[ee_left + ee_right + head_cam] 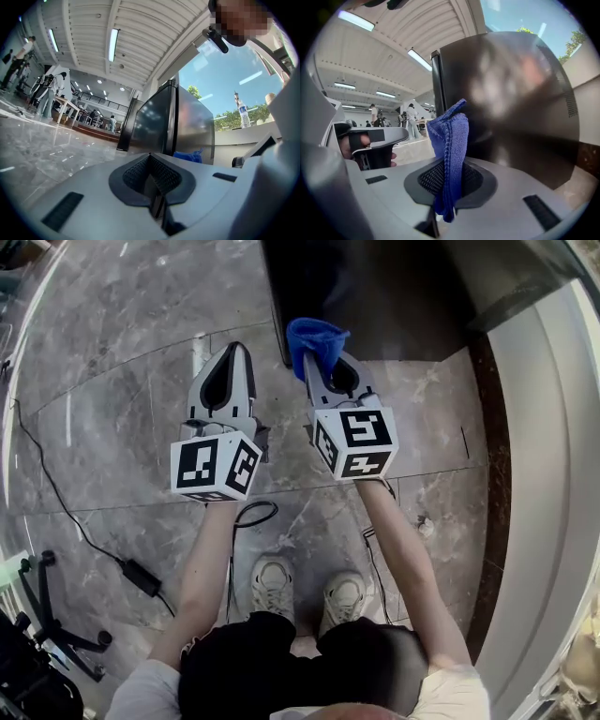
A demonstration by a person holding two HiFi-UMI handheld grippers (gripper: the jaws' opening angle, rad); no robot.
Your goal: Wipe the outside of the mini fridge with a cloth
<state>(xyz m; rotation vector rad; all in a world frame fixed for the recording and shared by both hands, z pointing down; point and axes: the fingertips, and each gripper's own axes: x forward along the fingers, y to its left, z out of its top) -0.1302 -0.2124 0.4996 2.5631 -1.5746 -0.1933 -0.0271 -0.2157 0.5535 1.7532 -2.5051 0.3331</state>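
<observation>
The black mini fridge point(366, 287) stands on the marble floor ahead; its glossy side fills the right gripper view point(511, 103) and shows further off in the left gripper view point(168, 122). A blue knitted cloth point(314, 341) is pinched in my right gripper point(323, 367), its folded end sticking up close to the fridge's lower corner point(450, 154). My left gripper point(228, 367) hangs beside it to the left, jaws shut with nothing between them point(157, 187). The cloth's tip point(190, 155) peeks into the left gripper view.
A black cable point(56, 493) with a power brick point(142, 576) runs over the floor at left. A dark stand point(47, 634) sits at lower left. A white wall or ledge point(553, 484) runs along the right. People and tables point(51, 101) stand far off.
</observation>
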